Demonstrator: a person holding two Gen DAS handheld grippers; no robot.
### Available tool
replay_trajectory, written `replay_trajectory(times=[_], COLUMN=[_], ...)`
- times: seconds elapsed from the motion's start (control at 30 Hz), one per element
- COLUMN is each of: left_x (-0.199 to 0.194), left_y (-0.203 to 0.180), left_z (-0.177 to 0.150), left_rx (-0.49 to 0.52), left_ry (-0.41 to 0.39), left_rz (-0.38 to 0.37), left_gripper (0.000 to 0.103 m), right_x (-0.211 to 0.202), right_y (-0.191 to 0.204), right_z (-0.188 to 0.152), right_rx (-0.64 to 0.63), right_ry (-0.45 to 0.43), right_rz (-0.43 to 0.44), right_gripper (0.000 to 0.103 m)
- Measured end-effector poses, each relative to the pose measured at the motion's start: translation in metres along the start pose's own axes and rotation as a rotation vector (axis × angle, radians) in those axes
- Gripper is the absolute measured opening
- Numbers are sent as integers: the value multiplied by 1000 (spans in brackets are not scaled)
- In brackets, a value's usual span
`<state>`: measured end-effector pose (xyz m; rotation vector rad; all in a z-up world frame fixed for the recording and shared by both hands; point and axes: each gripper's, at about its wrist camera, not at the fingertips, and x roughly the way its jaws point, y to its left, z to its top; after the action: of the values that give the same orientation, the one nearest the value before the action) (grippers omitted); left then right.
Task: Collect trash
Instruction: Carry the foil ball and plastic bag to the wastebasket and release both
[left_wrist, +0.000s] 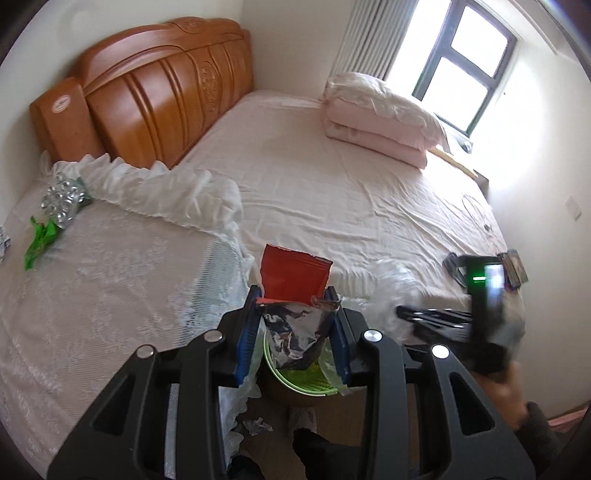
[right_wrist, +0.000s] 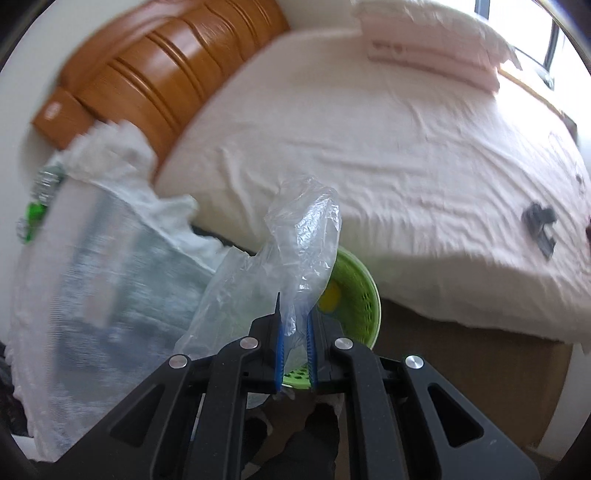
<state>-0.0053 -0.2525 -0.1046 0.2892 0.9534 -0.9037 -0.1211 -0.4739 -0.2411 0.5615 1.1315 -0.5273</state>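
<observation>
Black two-finger tools with blue pads

Left tool (left_wrist: 295, 295) and right tool (right_wrist: 295, 325): black linkage arms, round silver pivot screws, ribbed blue pads (left_wrist: 245, 339); dark sleeve (left_wrist: 535, 432).

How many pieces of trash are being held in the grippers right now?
2: a red foil snack bag in the left gripper and a clear plastic bag in the right gripper, both above the green basket.

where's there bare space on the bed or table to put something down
The bed is bare across its middle, between the headboard and the folded quilt. The lace-covered table is free on its near half. Its far left corner holds a foil blister pack and green wrapper; dark items crowd the bed's right edge.
</observation>
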Motion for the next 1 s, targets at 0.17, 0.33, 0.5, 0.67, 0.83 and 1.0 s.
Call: replay_trajectory(times=[0.17, 0.33, 0.5, 0.67, 0.83, 1.0], left_x=[5, 6, 10, 18, 51, 94], left_y=[-9, -9, -13, -22, -45, -66], left_z=[-4, -5, -6, -5, -7, -15], left_rx=[27, 38, 43, 73, 126, 158], left_ry=[25, 35, 43, 54, 102, 172], left_rz=[4, 12, 11, -10, -51, -83], left_gripper=[34, 34, 34, 34, 37, 48], right_x=[68, 75, 49, 2, -57, -96], right_y=[-18, -21, -16, -20, -44, -73], right_z=[-6, -5, 5, 14, 13, 11], right_rx=[42, 83, 65, 93, 159, 201], right_ry=[123, 138, 88, 6, -93, -150], right_rz=[-18, -6, -3, 20, 18, 5], right_gripper=[10, 61, 83, 95, 100, 101])
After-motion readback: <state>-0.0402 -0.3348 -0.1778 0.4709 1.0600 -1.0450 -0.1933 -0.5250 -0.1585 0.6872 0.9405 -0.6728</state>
